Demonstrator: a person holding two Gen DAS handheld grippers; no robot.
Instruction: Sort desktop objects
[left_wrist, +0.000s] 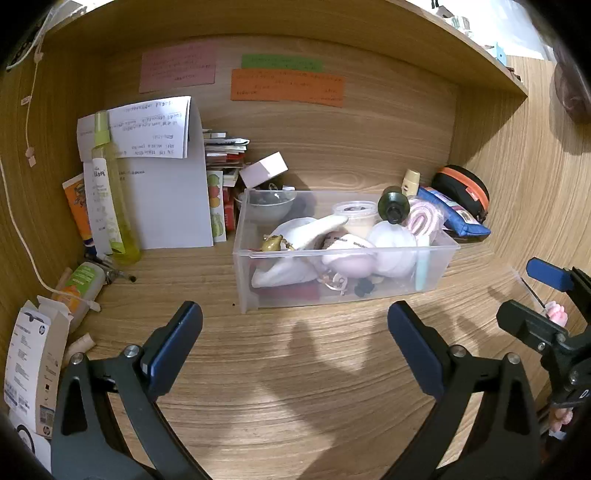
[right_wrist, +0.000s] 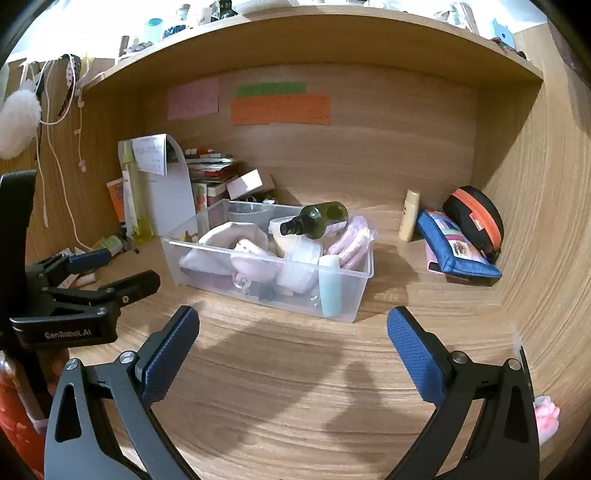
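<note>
A clear plastic bin stands mid-desk, filled with several toiletries: a dark green spray bottle on top, white and pink pouches, a teal tube. My left gripper is open and empty, just in front of the bin; it also shows at the left of the right wrist view. My right gripper is open and empty, in front of the bin's right end; it shows at the right edge of the left wrist view.
Papers, a yellow-green spray bottle and an orange tube stand back left. A small green-orange bottle and an opened white carton lie at left. A cream bottle, blue pouch and black-orange case sit back right. A pink object lies at right.
</note>
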